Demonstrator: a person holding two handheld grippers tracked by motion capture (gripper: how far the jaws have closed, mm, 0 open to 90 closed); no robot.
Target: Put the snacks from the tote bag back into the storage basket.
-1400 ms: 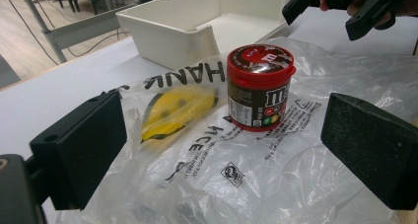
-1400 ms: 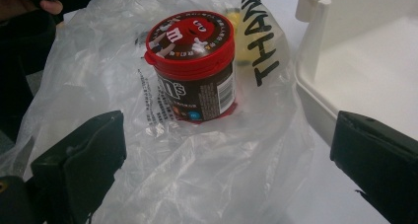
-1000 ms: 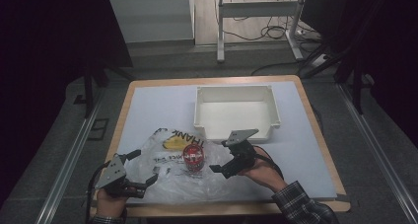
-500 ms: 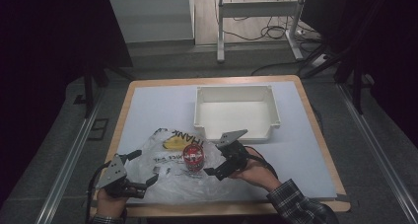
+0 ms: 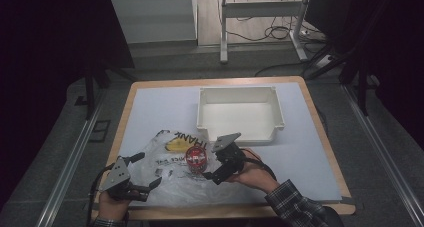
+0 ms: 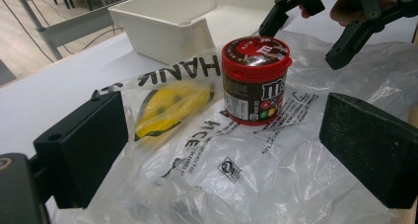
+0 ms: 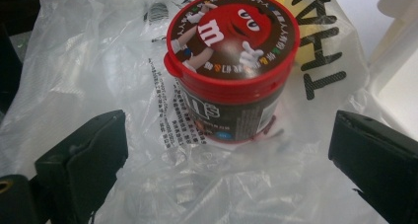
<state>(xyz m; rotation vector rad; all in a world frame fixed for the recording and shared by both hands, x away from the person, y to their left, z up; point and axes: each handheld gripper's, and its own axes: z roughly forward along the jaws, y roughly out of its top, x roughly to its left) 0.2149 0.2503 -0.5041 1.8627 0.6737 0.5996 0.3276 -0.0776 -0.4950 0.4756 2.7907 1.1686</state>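
Right tool (image 5: 214, 168) is closing in on the M&M's tub (image 5: 195, 158), nearer than a second ago, jaws wide and empty.
Tub is standing upright just ahead of it, between its jaws, on a slippery plastic bag (image 5: 172, 179); a nudge risks tipping it. Left tool (image 5: 143, 174) is waiting wide and empty, the tub well ahead of it.

This looks like a lab or test room: a bare work table (image 5: 150, 102) stands between aluminium rails (image 5: 70, 172), with loose cables (image 5: 270, 34) on the floor and dark curtains (image 5: 45, 62).
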